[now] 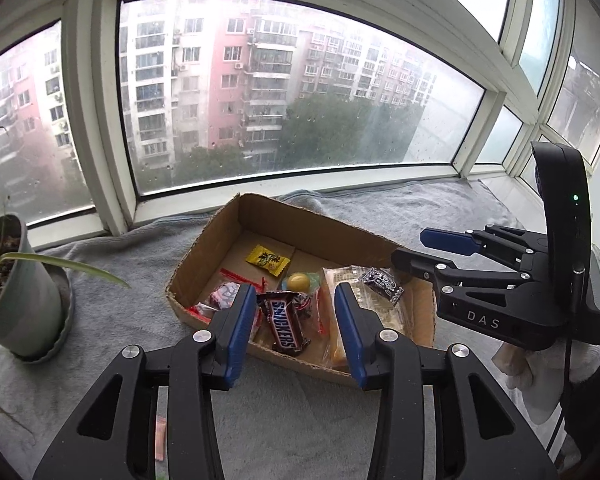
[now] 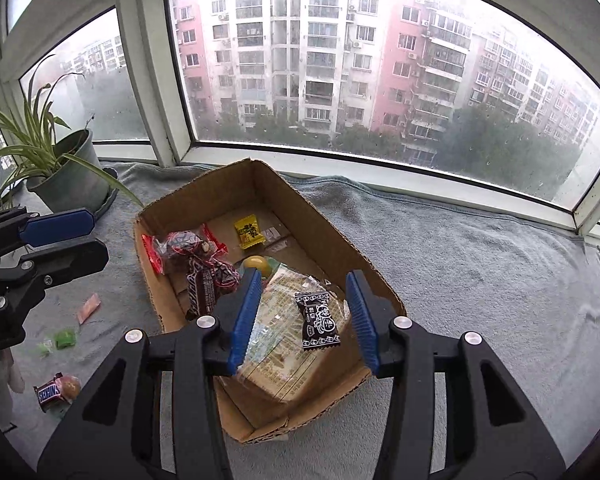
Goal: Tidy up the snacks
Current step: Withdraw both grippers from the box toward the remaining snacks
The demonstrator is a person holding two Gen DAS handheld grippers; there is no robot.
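From the left wrist, the left gripper (image 1: 296, 328) is held wide and empty above the cardboard box (image 1: 204, 248), over a Snickers bar (image 1: 285, 322).

From the right wrist, the right gripper (image 2: 302, 316) is spread wide around nothing over a black candy (image 2: 319, 320). Loose snacks are left on the towel (image 2: 480, 264), near left; the second Snickers (image 2: 52, 394) is best approached low and square.

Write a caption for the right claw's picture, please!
Open right claw hovers over the brown cardboard box of wrapped snacks.
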